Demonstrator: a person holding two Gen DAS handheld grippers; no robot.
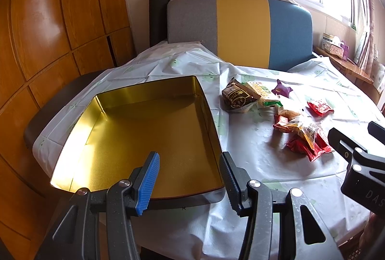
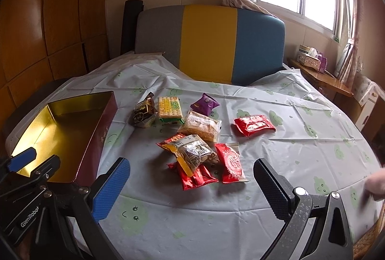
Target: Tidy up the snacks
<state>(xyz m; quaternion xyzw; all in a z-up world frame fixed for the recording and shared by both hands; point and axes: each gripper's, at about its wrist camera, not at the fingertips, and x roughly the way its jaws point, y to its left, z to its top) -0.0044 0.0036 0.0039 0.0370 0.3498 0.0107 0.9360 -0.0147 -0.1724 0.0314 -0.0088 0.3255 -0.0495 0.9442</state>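
Note:
An open tin [image 1: 144, 130] with a gold inside and dark red outer wall [image 2: 102, 137] stands at the table's left, with nothing in it. My left gripper [image 1: 190, 155] hovers open over its near right corner and holds nothing. Right of the tin lie several snack packets: a brown one [image 2: 143, 113], a green-and-yellow cracker pack [image 2: 169, 109], a purple one [image 2: 204, 103], a clear noodle pack [image 2: 201, 126], a lone red one [image 2: 255, 126] and a pile of red and clear packets [image 2: 192, 156]. My right gripper [image 2: 192, 162] stands wide open just in front of that pile.
The round table wears a white cloth [image 2: 300, 151] with green prints. A grey, yellow and blue chair back [image 2: 209, 43] rises behind it. Wooden cupboards [image 1: 48, 31] stand at the left and a side shelf with tissue boxes [image 2: 310, 59] sits under the window. A hand [image 2: 376, 185] shows at the right edge.

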